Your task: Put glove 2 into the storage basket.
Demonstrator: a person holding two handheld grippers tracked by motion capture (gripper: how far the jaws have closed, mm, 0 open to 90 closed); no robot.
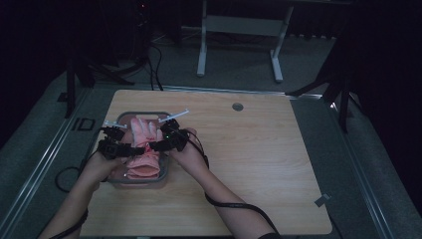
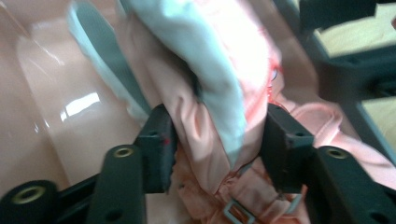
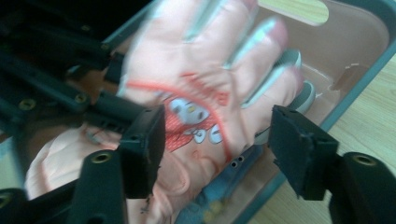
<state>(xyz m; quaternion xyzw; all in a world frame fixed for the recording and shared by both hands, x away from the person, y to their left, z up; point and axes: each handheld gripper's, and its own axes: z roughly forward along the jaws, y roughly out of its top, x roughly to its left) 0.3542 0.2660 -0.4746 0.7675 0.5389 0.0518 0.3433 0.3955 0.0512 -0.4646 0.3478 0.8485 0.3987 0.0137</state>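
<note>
1. Both claws work over a shallow grey-rimmed tray (image 1: 164, 175) near the left edge of a wooden table (image 1: 259, 159): the left gripper (image 1: 115, 133) comes in at the tray's left side and the right gripper (image 1: 170, 130) at its right.
2. Left gripper's jaws stand part open around a bunched fold of a pink glove (image 2: 205, 135); the left pad seems to brush the cloth, while the right pad sits just beside it, so no firm grip shows.
3. Right gripper's jaws stand wide, with the glove's printed back (image 3: 196, 121) between them and neither pad pressing on it.
4. Inside the tray, the pink glove (image 1: 143, 149) lies with its fingers toward the far rim and its cuff toward the near rim.
5. Placement looks largely done: the glove rests wholly within the tray and both claws appear to be letting go.
6. What seems left is to draw both claws clear of the tray without snagging the fabric.
</note>
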